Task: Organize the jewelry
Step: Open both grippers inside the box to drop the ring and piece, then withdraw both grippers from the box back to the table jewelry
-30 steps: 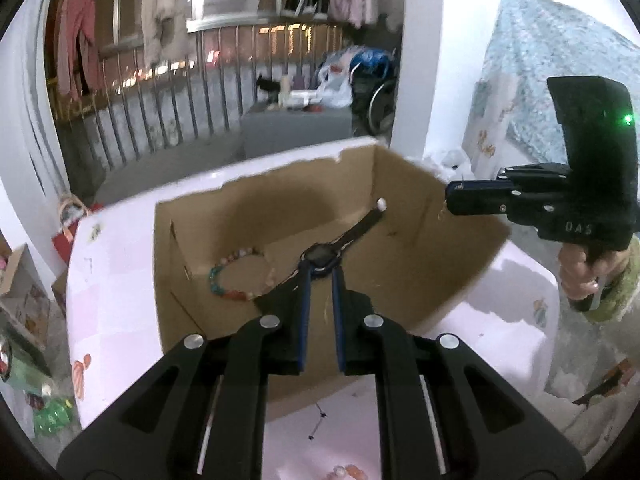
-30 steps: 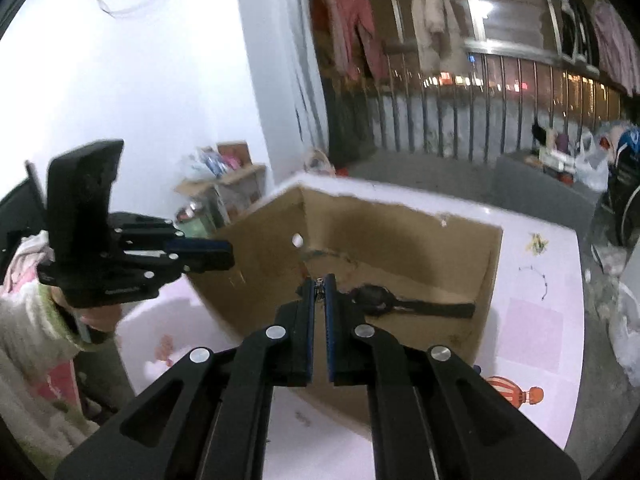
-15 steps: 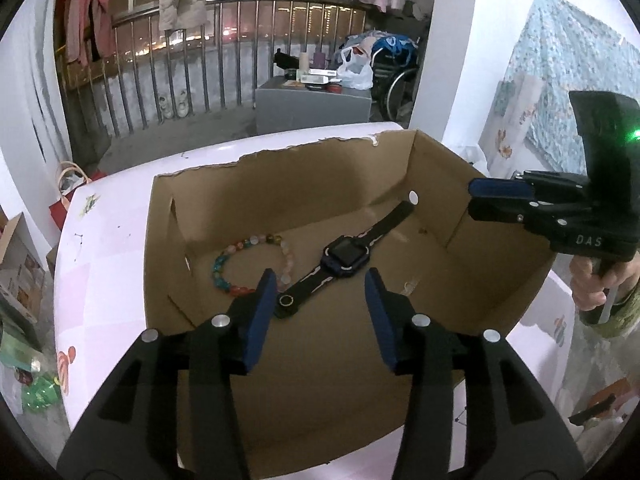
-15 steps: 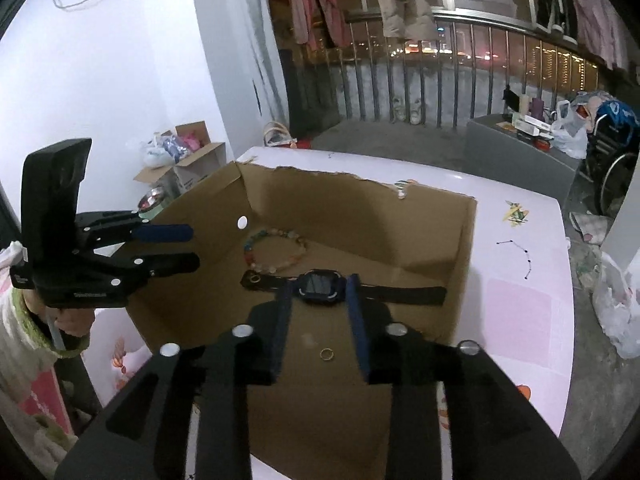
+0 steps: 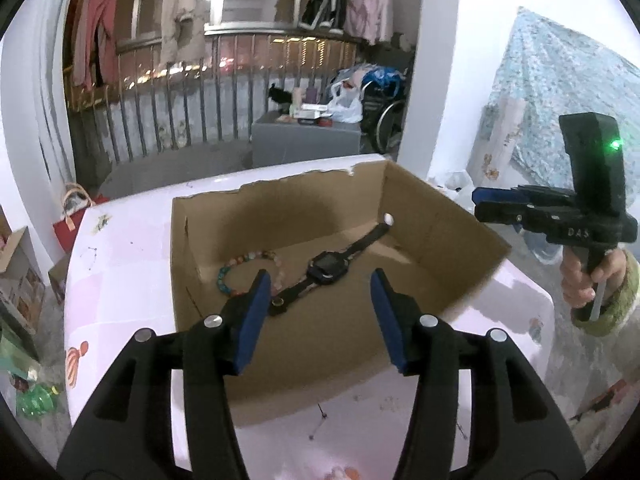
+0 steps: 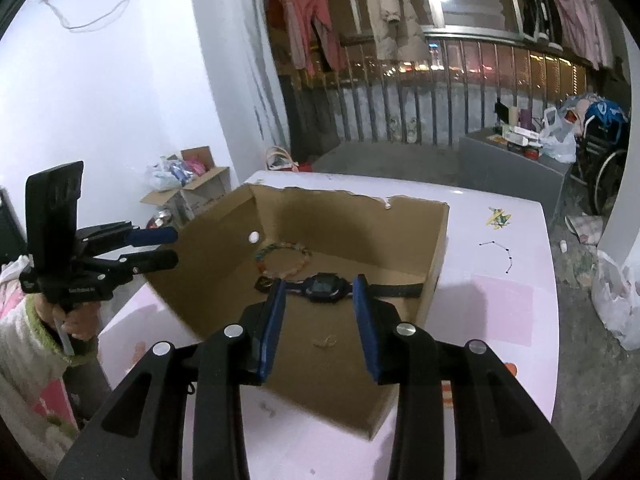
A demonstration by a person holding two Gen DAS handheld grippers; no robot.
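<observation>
**Two grippers apart over the box**

Both empty-jawed: left gripper (image 5: pixel 318 312) spreading wider, nothing between the blue pads; right gripper (image 6: pixel 318 320) parted more narrowly, also pinching nothing. Below, inside the cardboard box (image 5: pixel 440 216) on the pink table (image 5: pixel 120 280): black watch (image 5: pixel 326 270) lying diagonally mid-floor, bead bracelet (image 5: pixel 240 270) beside it toward the left wall, strap end touching the beads.

Dim, cool indoor light — strong fisheye bending, edges vignetted, slightly soft.
</observation>
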